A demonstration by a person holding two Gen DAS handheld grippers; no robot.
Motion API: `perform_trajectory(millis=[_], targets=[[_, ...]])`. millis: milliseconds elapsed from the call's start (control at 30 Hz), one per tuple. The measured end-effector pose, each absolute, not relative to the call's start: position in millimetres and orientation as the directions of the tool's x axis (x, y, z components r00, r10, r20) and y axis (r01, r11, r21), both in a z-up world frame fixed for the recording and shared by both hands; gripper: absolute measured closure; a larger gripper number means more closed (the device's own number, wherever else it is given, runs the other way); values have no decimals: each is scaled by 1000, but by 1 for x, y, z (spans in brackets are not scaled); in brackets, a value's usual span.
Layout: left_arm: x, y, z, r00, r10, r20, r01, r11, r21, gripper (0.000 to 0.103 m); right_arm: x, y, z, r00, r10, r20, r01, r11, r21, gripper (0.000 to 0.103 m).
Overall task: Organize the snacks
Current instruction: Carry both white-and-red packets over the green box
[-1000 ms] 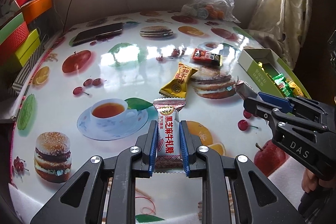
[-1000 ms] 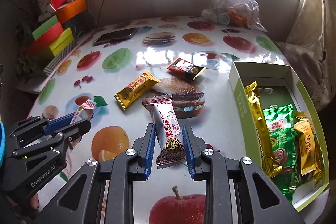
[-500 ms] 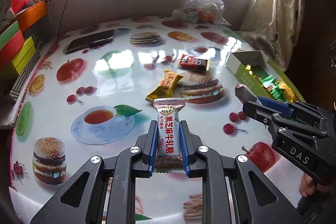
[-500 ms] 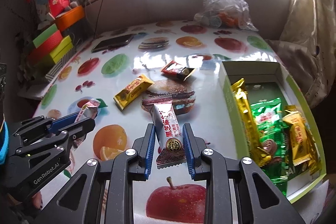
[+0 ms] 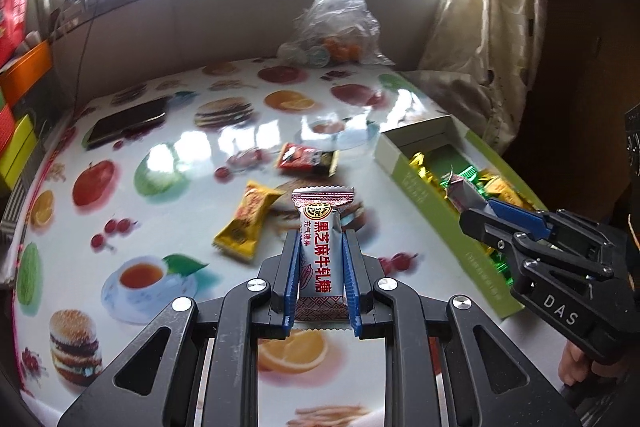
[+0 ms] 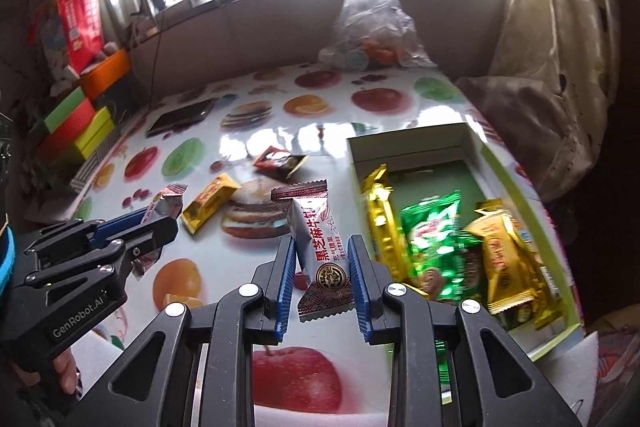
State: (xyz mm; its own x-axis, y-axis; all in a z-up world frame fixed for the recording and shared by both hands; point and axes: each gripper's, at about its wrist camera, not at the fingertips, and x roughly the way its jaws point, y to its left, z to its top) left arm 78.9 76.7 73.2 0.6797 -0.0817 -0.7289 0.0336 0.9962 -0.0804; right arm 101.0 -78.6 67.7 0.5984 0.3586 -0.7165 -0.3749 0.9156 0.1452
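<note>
White wrappers printed 黑芝麻牛轧糖 filled both tongs: the left tongs (image 5: 322,269) were clamped on one nougat candy (image 5: 320,251), the right tongs (image 6: 322,283) (stamped DAS) on a second nougat candy (image 6: 316,247), above the counter (image 5: 180,155). Two loose snacks, yellow packet (image 5: 246,223) and red packet (image 5: 306,159), lay mid-counter; the green box (image 6: 516,195) sat at its right edge.

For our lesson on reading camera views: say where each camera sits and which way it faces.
Left wrist: on the left gripper, facing the table's far window side; the right gripper shows at right.
Right wrist: on the right gripper, facing likewise; the left gripper shows at left.
Shared: green box, yellow snack, each gripper's nougat candy.
</note>
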Motion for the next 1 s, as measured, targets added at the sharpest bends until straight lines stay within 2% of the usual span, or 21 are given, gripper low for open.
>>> perform_trajectory(millis=[533,767,1000], targets=[[122,16,89,660,-235,-713,185,971,-148,82,115,-143,77,654,242,-717,-220,967,126,77],[151,-12,73,602,-300,-740,226,953,-202,82,127,-164,67,654,177,-735,-164,982,90,77],[168,-40,55,555,-312,-771,257,946,-198,82,138,-179,56,648,111,-754,-115,992,47,77]])
